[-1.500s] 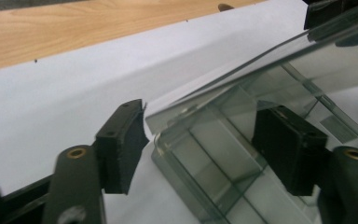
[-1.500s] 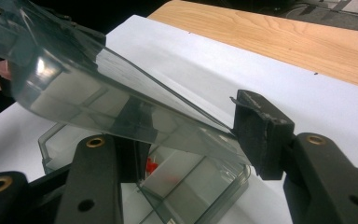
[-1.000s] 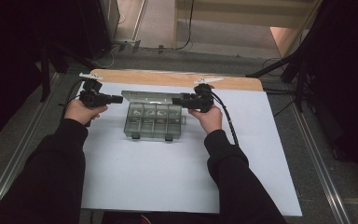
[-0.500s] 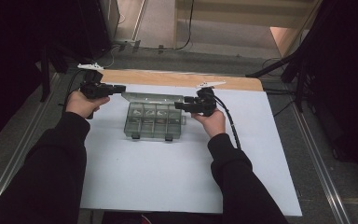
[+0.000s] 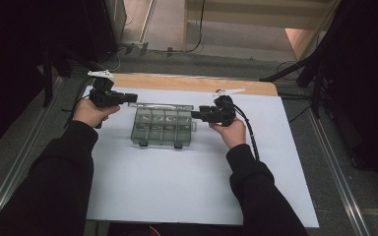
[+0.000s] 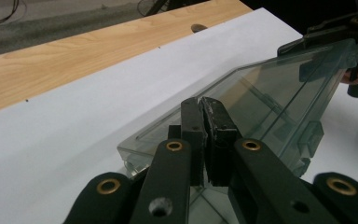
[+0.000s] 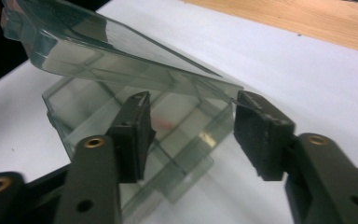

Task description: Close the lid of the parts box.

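Work surface: a white sheet (image 5: 187, 182) covers most of a wooden table (image 5: 187, 82); the clear compartment box (image 5: 163, 129) sits on the sheet between the two hands, near the far edge.
Box: its base lies flat, with small pieces in the compartments too blurred to identify; the hinged clear lid (image 6: 279, 88) is raised at a slant over it.
Risk, lid: only one corner of the lid is pinched, so if that grip slips the lid probably drops shut, or the thin plastic twists at the hinge.
Risk, base: nothing pins the base down, so a further pull on the lid may well drag or tip the whole box and scatter what is inside.
Left gripper (image 6: 204, 140): fingers together, clamped on the lid's near corner edge.
Right gripper (image 7: 193, 133): fingers apart, having just been closing; the lid's free corner lies between them, close by the right-hand pad (image 7: 261, 135), but unsqueezed.
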A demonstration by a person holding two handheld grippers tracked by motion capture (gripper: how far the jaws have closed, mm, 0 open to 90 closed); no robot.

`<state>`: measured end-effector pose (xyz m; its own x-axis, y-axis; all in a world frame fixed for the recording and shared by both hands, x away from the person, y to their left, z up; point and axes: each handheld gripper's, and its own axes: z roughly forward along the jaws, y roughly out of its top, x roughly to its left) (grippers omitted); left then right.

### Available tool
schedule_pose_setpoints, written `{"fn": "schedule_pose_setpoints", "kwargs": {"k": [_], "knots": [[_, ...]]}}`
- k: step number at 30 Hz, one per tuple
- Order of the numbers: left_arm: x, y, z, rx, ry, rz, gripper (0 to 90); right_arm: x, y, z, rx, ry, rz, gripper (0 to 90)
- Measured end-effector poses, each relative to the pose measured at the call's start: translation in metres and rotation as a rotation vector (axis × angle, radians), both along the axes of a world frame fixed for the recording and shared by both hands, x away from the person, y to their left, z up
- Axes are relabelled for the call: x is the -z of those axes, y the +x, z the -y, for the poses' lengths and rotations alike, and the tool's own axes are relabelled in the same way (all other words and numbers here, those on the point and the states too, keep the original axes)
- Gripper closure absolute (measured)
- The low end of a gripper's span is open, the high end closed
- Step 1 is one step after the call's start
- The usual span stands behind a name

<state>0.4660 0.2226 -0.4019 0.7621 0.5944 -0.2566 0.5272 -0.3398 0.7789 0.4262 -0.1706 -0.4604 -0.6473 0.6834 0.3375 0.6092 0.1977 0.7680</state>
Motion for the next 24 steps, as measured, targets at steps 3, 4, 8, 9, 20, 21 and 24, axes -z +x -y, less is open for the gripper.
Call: {"fn": "schedule_pose_setpoints", "kwargs": {"k": [3,4,8,9,20,21,24], "knots": [[0.002,-0.004,0.000,0.004,0.009,0.001,87.9,-0.005,-0.005,0.005,0.006,-0.011,0.002,52.8],[0.003,-0.005,0.000,0.006,0.010,-0.002,87.9,-0.007,-0.006,0.008,0.012,-0.009,0.007,53.7],[0.006,-0.009,0.000,0.012,0.011,0.000,87.9,-0.017,-0.009,0.014,0.043,0.038,0.015,72.5],[0.007,-0.011,0.000,0.012,0.017,0.001,87.9,-0.019,-0.009,0.014,0.035,0.054,0.016,76.6],[0.018,-0.023,0.000,0.020,0.018,0.010,87.8,-0.029,-0.014,-0.019,-0.061,0.040,-0.014,90.0],[0.019,-0.024,0.000,0.026,0.020,0.011,87.8,-0.028,-0.014,-0.020,-0.064,0.036,-0.018,90.0],[0.022,-0.026,0.000,0.022,0.023,0.009,87.8,-0.025,-0.013,-0.024,-0.074,0.026,-0.026,90.0]]}}
